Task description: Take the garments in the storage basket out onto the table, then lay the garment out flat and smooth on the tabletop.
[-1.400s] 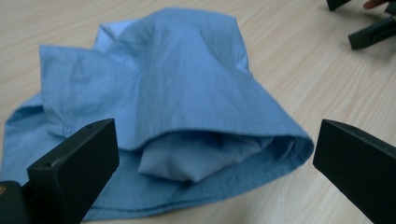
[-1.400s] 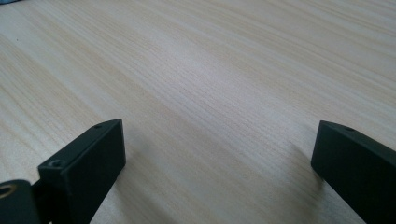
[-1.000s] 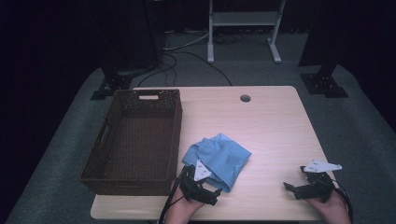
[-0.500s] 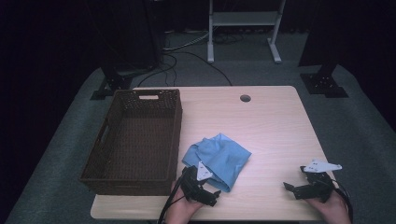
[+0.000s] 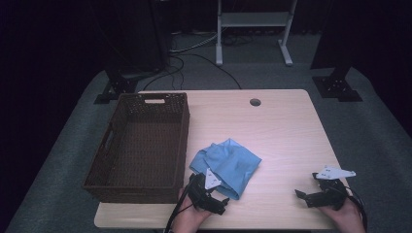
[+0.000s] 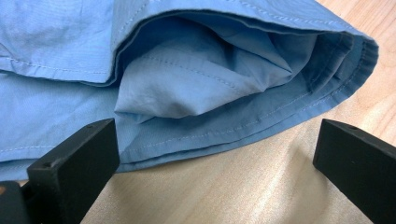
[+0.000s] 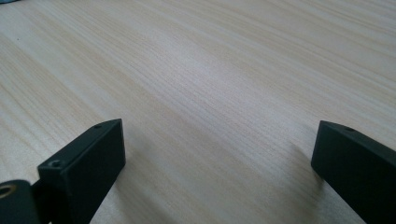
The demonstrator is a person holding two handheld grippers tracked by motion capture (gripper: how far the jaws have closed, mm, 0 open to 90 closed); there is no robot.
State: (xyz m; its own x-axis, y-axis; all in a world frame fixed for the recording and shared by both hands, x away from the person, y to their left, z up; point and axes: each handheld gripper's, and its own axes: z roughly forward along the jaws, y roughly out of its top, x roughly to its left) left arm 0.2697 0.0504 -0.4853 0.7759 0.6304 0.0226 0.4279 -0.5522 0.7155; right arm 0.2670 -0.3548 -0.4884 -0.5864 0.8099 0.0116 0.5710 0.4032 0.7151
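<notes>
A crumpled blue cloth (image 5: 228, 162) lies near the front middle of the wooden table (image 5: 282, 131). My left gripper (image 5: 218, 200) sits at the cloth's near edge, open, its jaws wide apart. In the left gripper view the folded hem of the blue cloth (image 6: 196, 93) lies just ahead of the open left gripper (image 6: 215, 154), not between the jaws. My right gripper (image 5: 303, 196) rests low at the front right of the table, open, over bare wood; the right gripper view shows the right gripper (image 7: 217, 154) with nothing between its jaws.
A dark brown wicker basket (image 5: 112, 145) stands on the table's left side, empty inside. A round cable hole (image 5: 255, 102) sits near the far edge. Beyond the table are a white stand (image 5: 252, 29) and dark stand legs on grey carpet.
</notes>
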